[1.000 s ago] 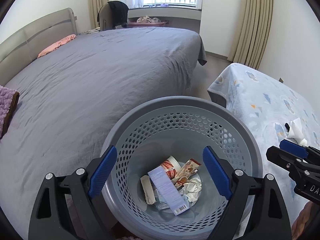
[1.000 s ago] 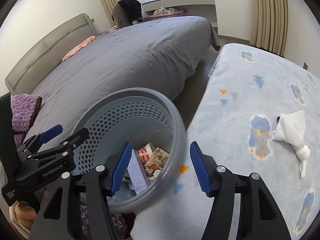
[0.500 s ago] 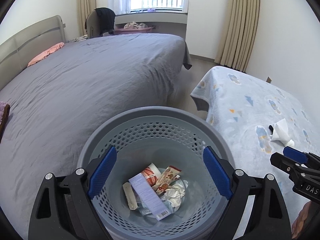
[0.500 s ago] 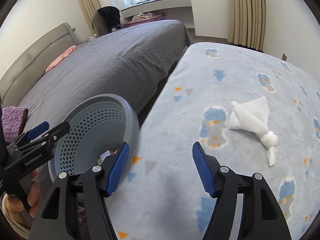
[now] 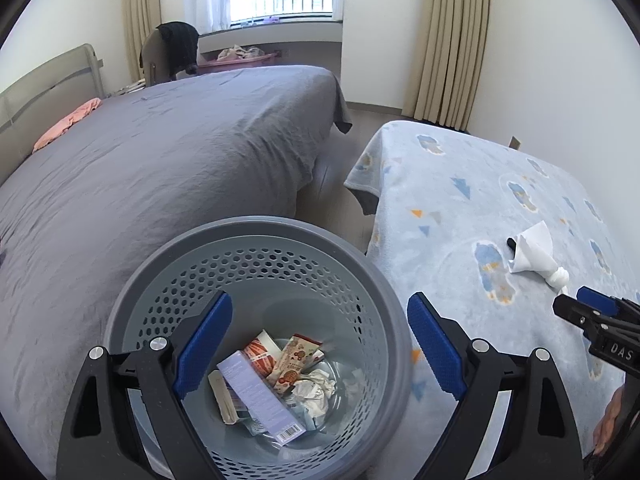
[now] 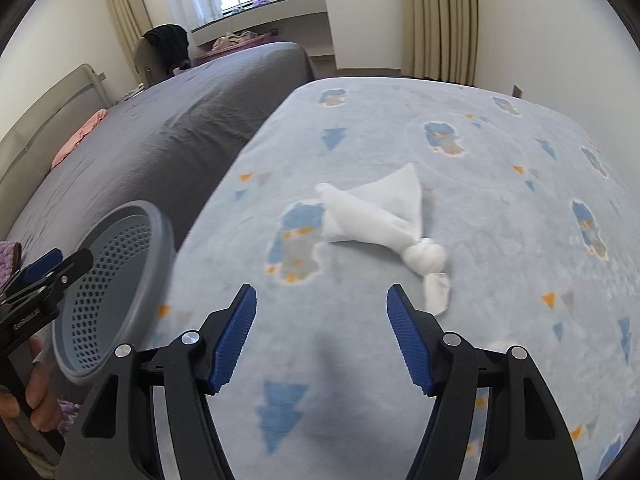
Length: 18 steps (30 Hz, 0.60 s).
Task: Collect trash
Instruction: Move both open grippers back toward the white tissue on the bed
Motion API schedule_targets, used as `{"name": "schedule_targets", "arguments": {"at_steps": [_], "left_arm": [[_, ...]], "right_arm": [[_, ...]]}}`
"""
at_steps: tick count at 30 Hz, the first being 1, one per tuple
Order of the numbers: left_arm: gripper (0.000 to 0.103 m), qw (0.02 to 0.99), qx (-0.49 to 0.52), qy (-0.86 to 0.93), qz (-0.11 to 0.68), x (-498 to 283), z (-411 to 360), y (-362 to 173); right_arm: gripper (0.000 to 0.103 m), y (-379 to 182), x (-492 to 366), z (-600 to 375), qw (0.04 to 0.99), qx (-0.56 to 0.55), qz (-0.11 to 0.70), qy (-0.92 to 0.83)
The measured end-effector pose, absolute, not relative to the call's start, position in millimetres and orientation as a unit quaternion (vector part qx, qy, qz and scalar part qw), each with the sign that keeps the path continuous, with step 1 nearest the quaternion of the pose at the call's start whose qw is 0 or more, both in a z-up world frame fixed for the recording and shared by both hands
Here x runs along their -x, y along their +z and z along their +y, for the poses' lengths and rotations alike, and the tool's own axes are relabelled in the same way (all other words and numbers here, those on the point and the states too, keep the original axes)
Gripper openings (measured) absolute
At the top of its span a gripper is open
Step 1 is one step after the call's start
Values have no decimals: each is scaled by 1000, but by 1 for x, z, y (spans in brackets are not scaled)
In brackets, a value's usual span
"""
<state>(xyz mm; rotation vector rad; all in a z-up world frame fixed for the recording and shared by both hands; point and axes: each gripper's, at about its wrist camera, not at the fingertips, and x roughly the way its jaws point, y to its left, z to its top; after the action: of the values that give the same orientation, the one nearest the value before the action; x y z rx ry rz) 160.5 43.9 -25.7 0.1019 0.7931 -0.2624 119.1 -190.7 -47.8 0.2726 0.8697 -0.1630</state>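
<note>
The left gripper point(image 5: 320, 344), black-framed with blue ribbed pads, hung spread wide over the round grey perforated plastic waste basket point(image 5: 256, 236), nothing between its pads, pointing down into the basket's mouth. Down on the basket floor lay the haul so far: a pale lilac carton with a barcode point(image 5: 260, 396), a red-and-white paper cup point(image 5: 260, 350), a beige snack wrapper with a cartoon print point(image 5: 294, 362) and a ball of crumpled white paper point(image 5: 314, 392). The basket stood in the gap between the big bed under a wrinkled grey sheet point(image 5: 152, 160) and the low bed covered by a light-blue fleece blanket with little triangles and cartoon patches point(image 6: 460, 140), its rim just beside the blanket's near left edge. Over on that blanket, the right gripper point(image 6: 320, 336) had just been easing its jaws apart, and they stood released with only bare blanket between the pads. Ahead of it and a touch to the right, the target: a white tissue twisted into a knotted bundle point(image 6: 376, 216), lying on the blanket's middle, its loose tail point(image 6: 436, 294) near the right pad but not touching it. A person's fingers point(image 6: 36, 392) clutched the left gripper's handle at that view's left edge.
</note>
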Motion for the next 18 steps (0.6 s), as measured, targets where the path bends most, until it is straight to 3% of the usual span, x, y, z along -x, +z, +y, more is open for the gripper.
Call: {"name": "schedule_targets", "arguments": {"at_steps": [18], "left_arm": [[88,897,-67,-147,412,-172,7,-46]], "right_arm": [[65,-82,-164,-245,883,-96,448,-104]]}}
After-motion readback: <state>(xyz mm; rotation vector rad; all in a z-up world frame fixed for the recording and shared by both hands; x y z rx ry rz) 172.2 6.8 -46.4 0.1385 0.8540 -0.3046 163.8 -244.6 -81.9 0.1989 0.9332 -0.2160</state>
